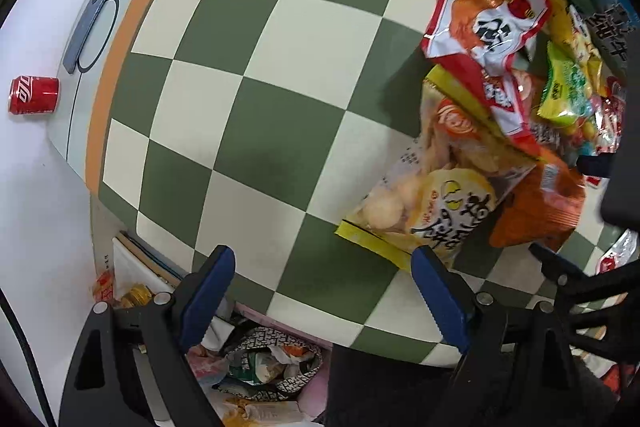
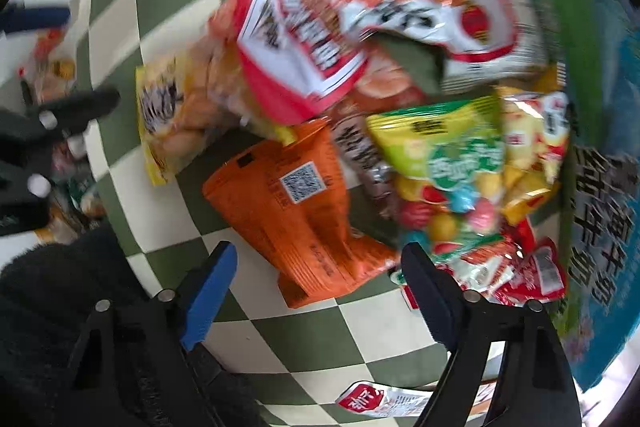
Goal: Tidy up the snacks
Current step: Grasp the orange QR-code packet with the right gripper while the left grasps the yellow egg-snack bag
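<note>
Both grippers released, nothing btwn jaws. L gripper [image 1: 324, 291] over checkered tabletop [image 1: 256, 75]; R gripper [image 2: 316, 287] above orange packet [image 2: 288, 203] in snack pile.

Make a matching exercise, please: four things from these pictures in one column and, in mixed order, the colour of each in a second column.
Things:
1. soda can
2. packet with the QR code
3. checkered cloth
4. gripper pads

Colours:
a. green and cream
b. blue
c. red
d. orange

Pairs: 1-c, 2-d, 3-a, 4-b
</note>
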